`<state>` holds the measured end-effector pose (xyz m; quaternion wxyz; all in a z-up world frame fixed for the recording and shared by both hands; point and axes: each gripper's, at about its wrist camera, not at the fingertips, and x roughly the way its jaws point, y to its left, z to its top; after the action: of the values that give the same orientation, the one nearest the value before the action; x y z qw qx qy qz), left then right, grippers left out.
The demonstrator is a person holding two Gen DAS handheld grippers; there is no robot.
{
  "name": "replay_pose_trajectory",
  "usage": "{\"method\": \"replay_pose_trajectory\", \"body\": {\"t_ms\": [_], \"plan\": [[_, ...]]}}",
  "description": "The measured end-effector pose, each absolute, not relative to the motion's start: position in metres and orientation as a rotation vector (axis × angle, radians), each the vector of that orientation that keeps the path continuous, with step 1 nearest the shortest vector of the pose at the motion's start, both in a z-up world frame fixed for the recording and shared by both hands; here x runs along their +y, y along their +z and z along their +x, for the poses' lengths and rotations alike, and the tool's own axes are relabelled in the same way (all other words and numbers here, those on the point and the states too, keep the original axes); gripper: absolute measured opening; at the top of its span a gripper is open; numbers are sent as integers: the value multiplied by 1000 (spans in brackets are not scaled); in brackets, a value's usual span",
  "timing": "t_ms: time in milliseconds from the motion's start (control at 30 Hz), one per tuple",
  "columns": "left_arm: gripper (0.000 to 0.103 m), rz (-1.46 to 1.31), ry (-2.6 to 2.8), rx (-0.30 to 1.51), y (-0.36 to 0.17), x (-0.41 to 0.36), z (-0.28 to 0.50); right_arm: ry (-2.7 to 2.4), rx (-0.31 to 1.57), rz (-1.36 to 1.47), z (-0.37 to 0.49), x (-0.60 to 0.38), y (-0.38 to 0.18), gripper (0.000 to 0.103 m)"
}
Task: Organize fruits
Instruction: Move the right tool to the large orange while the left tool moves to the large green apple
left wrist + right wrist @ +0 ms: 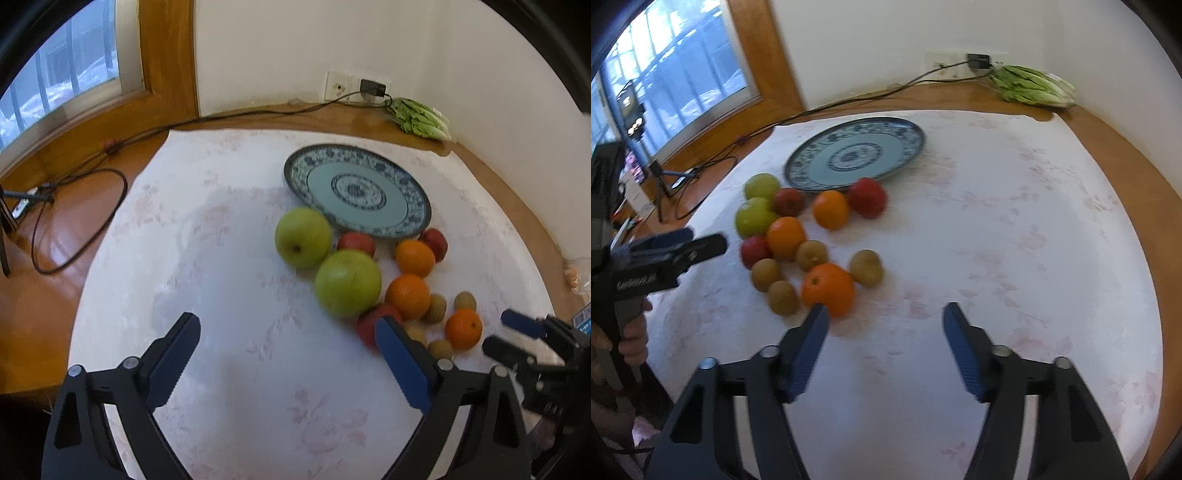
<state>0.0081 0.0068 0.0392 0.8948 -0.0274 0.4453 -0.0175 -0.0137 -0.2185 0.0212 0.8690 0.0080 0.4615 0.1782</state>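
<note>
Left hand-held gripper (288, 347): your jaws stand wide apart and hold nothing, hovering over bare cloth at the lower middle of the left wrist frame.
Right hand-held gripper (882, 325): your jaws are spread wide and empty; the left fingertip sits just in front of the nearest orange (828, 289), and contact cannot be told.
Fruits: green apples (347, 282), red apples (867, 196), oranges and kiwis (866, 267) lie clustered on the cloth, centre-left in the right wrist frame.
Plate (413, 192): blue patterned, bare of fruit, just behind the cluster, with one red apple against its rim.
Bench (1108, 144): wooden, covered by a pale floral cloth (1015, 240).
Greens (1030, 88): bagged, upper right, by the wall.
</note>
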Motion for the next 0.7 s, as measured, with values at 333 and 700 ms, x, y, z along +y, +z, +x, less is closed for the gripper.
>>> {"method": "replay_pose_trajectory", "body": {"t_ms": [333,700], "plan": [[90,-66,-55,934,39,-7,27,465,989,0,-16,-200,16,42],[78,-112,-87,942,35,-13,34,488,995,-7,-13,-193,12,42]]}}
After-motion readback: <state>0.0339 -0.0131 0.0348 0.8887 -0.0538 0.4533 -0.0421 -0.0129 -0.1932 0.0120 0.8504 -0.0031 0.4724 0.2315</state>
